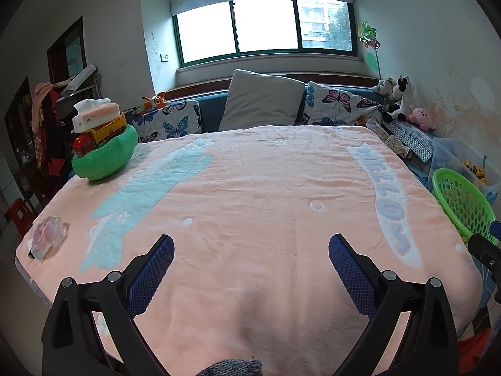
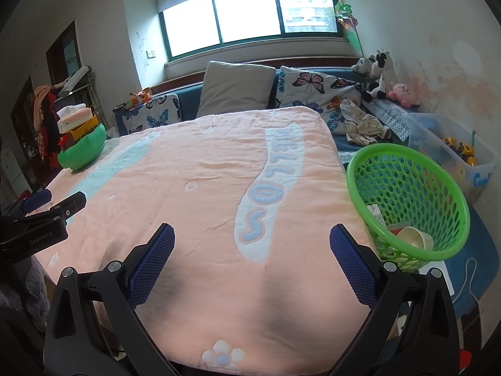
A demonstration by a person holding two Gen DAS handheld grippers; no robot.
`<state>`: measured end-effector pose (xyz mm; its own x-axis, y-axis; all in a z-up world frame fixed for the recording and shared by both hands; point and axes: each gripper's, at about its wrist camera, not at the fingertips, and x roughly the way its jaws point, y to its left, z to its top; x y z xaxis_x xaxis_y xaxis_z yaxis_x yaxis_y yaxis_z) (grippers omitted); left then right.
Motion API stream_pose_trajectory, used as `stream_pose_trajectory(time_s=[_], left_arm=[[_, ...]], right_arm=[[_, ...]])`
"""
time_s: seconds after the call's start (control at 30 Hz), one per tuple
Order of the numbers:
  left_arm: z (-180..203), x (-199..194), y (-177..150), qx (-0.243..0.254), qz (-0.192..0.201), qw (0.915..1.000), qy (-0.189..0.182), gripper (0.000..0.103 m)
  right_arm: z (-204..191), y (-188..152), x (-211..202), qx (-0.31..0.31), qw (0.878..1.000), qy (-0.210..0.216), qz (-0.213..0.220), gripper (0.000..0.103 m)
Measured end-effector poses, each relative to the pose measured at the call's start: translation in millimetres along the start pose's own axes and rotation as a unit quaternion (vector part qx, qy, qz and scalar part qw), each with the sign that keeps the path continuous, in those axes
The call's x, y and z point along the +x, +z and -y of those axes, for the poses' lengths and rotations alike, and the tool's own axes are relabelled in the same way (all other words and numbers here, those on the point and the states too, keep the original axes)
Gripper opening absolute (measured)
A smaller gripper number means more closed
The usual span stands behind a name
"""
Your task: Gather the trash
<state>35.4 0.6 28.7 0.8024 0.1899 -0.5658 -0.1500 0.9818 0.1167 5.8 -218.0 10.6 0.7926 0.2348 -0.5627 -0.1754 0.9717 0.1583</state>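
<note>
So both are empty right now: the left hand-held gripper (image 1: 251, 244) has its jaws spread wide over the bed, and the right hand-held gripper (image 2: 252, 235) is just as wide open, holding nothing. The only trash I can spot on top is a crumpled clear wrapper (image 1: 47, 240) sitting near the bed's left edge, well to the left of the left one; the green basket (image 2: 451, 188) sits off the right edge, already with a paper cup (image 2: 416, 238) and some scraps inside.

My guess for doing it well: swing left, come down over the wrapper's bulk, pinch the middle rather than a loose corner; it looks flimsy and could slip or drag the fuzzy pink blanket (image 1: 266, 188) along.

Room is a bright bedroom; window behind, butterfly pillows (image 1: 338, 103), a green cushion (image 1: 106, 159) stacked with a toy truck and tissues.
</note>
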Motion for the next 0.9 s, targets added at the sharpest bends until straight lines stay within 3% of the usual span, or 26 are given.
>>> stream_pose_trajectory(time_s=[0.9], left_arm=[[0.9,-3.4,0.8,0.006,0.009,0.9999,0.013,0.096]], right_arm=[[-4.4,-0.7,2.0,-0.002,1.000,0.009,0.004,0.099]])
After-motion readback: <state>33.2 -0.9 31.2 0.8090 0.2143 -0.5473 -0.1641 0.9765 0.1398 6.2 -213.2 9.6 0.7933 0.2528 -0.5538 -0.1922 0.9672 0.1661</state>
